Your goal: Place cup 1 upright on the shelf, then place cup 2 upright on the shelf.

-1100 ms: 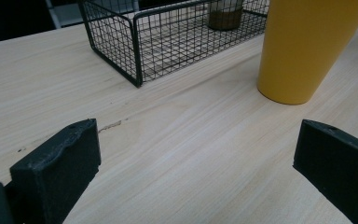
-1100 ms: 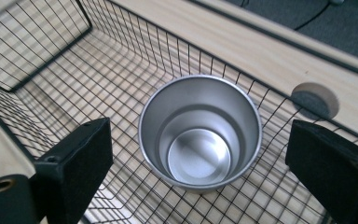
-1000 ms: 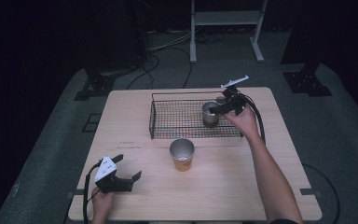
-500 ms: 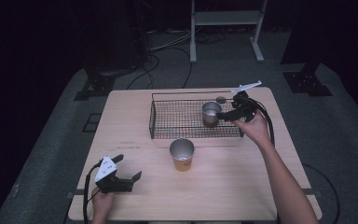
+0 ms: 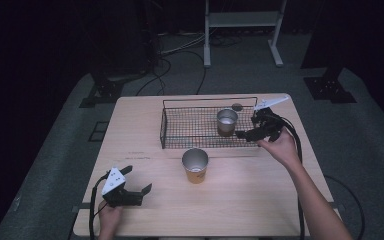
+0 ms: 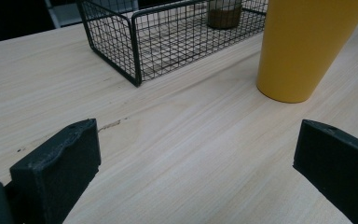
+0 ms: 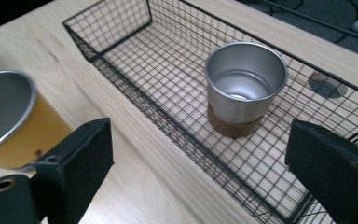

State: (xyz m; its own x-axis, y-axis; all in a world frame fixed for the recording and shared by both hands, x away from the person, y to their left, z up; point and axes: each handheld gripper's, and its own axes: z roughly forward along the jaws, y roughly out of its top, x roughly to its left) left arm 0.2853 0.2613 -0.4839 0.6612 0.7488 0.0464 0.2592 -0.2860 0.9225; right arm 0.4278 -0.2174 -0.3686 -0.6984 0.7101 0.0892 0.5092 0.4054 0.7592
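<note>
**Two cups, one wire basket, both grippers empty**

High view. A light wooden table [image 5: 145,125] carries a black wire basket [image 5: 180,131] set toward its far side. A steel cup with a brown base [image 5: 226,120] stands upright inside the basket, near its right end. A second cup, yellow with a metal lining [image 5: 195,165], stands upright on the bare table just in front of the basket's near wall, well apart from the first. The right gripper [image 5: 243,134], held in the person's right hand [image 5: 282,148], hangs at the basket's right end, just beside the steel cup and clear of it; its jaws stand apart with nothing between them. The left gripper [image 5: 139,181] rests at the table's near left corner in the left hand [image 5: 110,216], jaws spread and empty, well apart from both cups.

Left gripper view. The two black jaws stand wide over bare wood. The yellow cup [image 6: 307,42] rises at upper right; the basket [image 6: 135,42] lies beyond, with the brown-based cup [image 6: 223,13] inside it.

Right gripper view. The jaws are parted and hold nothing. Between and beyond them the steel cup [image 7: 246,84] stands on the basket's [image 7: 121,28] mesh floor. The yellow cup [image 7: 14,126] stands outside the basket, at left.
</note>
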